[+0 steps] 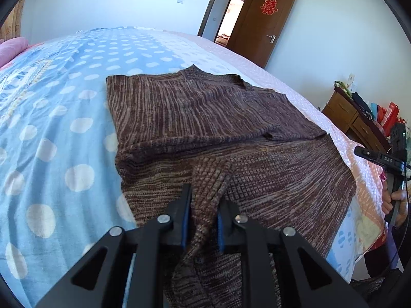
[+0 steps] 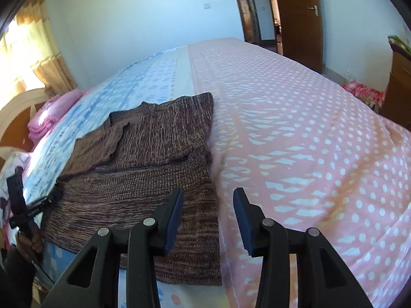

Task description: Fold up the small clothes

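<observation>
One brown knit sweater (image 1: 218,133), partly folded, spread on one bed (image 1: 64,118) near the edge closest to the cameras. Two tools in all. Left tool (image 1: 204,205) clenched on a raised ridge of the sweater's near hem, blue pads pressing the knit from both sides. Right tool (image 2: 208,205) released, nothing between its pads, hovering over the sweater's right edge where brown knit meets the pink dotted part of the cover. In the left wrist view, right tool also seen far right, gripped by one hand (image 1: 393,202), beyond the sweater's right side and apart from it. In the right wrist view, left tool seen far left at the sweater's left corner.

One upper layer folded across the sweater's far half, its lower edge running crosswise over the near half. One pink pillow (image 2: 51,118) at the head of the bed, well apart from the sweater. One brown door (image 1: 262,23) standing open, one wooden dresser (image 1: 354,123) by the wall.

Wide open cover to the right of the sweater in pink, and to the left and beyond in blue; little room between the near hem and the bed's near edge.
</observation>
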Motion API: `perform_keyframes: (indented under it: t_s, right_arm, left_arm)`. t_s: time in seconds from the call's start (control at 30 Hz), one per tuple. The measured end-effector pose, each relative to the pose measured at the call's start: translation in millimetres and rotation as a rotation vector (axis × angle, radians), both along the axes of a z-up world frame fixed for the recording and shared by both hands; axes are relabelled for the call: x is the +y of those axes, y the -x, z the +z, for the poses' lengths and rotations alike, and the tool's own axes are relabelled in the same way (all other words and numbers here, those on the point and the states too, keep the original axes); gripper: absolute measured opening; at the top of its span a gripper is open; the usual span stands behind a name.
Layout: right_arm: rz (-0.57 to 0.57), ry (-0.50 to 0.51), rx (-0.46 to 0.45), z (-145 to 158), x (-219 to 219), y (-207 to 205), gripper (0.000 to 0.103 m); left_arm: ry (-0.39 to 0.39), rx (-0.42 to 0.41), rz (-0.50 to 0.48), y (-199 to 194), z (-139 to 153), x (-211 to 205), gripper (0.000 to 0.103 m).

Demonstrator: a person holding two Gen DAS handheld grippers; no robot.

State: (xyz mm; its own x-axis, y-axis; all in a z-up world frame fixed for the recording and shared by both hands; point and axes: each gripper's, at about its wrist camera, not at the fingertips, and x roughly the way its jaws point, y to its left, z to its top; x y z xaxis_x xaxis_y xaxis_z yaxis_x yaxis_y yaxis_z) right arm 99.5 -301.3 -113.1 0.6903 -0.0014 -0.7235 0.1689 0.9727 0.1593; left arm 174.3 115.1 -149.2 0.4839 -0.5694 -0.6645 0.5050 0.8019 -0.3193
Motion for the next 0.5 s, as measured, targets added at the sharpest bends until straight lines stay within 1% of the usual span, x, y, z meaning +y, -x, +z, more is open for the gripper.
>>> perform_keyframes:
  t_s: [0.1,0.2,0.27,0.3,0.33,0.37,0.4,0.43,0.47,0.5]
  right_arm:
    - [0.041,0.051,0.032,-9.2,9.6,-25.0,0.043]
    - [0.059,0.104,0.082,-25.6,16.6,-51.5,0.043]
    - [0.067,0.138,0.1,-35.6,21.7,-62.4,0.043]
    - [0.08,0.152,0.098,-39.1,25.1,-64.7,0.042]
    - [0.078,0.182,0.092,-40.8,28.7,-64.8,0.037]
    - [0.075,0.203,0.087,-41.0,31.7,-64.2,0.015]
    - [0.075,0.214,0.083,-40.5,33.8,-62.6,0.01]
    - [0.068,0.222,0.072,-37.9,35.4,-60.2,0.01]
    - [0.062,0.223,0.059,-34.9,36.0,-57.2,0.01]
    - [0.058,0.221,0.047,-30.9,36.3,-53.2,0.01]
  left_arm:
    - [0.018,0.006,-0.002,-2.2,-0.8,2.0,0.022]
    - [0.017,0.002,-0.023,-0.9,0.1,-0.8,0.034]
    - [-0.013,-0.014,-0.047,1.8,2.8,-8.2,0.051]
    - [-0.037,-0.025,-0.057,3.2,4.3,-13.1,0.057]
    - [-0.076,-0.045,-0.058,5.0,6.0,-19.4,0.069]
    - [-0.108,-0.061,-0.047,5.6,6.2,-23.8,0.073]
    - [-0.137,-0.069,-0.033,5.0,5.1,-27.9,0.073]
    - [-0.149,-0.066,-0.028,3.7,3.7,-30.0,0.069]
    - [-0.148,-0.071,-0.018,3.6,3.7,-29.5,0.06]
    - [-0.138,-0.071,-0.009,2.9,4.3,-27.2,0.053]
